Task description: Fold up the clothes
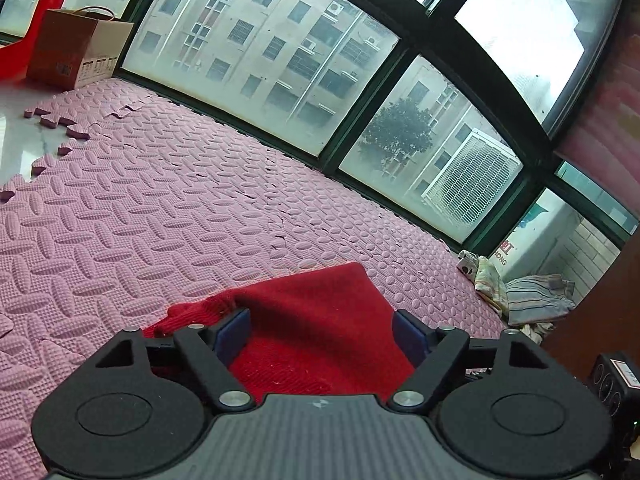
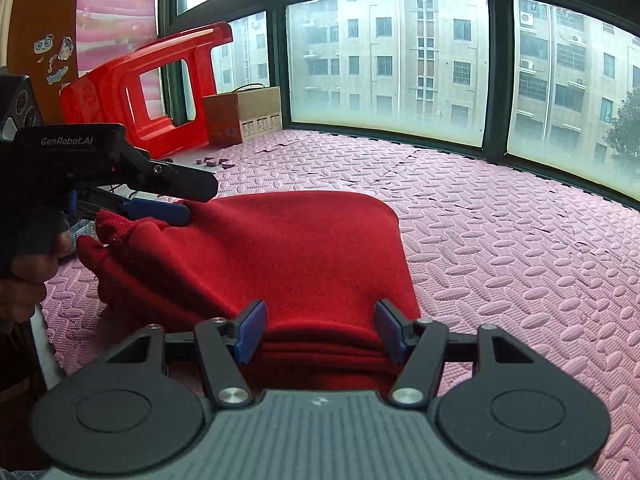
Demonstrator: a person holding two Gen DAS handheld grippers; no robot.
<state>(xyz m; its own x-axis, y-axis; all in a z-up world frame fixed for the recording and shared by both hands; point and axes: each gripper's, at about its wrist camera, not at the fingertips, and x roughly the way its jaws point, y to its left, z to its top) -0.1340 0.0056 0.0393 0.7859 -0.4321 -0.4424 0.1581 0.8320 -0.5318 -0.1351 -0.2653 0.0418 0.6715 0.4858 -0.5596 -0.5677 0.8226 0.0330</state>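
Note:
A red knit garment (image 2: 288, 256) lies folded over on the pink foam mat (image 2: 500, 240). My right gripper (image 2: 320, 332) is open, its blue pads on either side of the garment's near folded edge. My left gripper (image 2: 182, 200) shows in the right wrist view at the garment's left side, open, with its blue fingertip (image 2: 160, 210) touching the bunched cuff. In the left wrist view the left gripper (image 1: 324, 334) is open over the same red garment (image 1: 320, 320), pads wide apart.
A red plastic stool (image 2: 136, 88) lies tipped at the back left beside a brown cardboard box (image 2: 244, 116). Striped clothes (image 1: 532, 300) are piled in the corner by the window (image 1: 280, 60). Loose mat pieces (image 1: 60, 124) lie near the bare floor.

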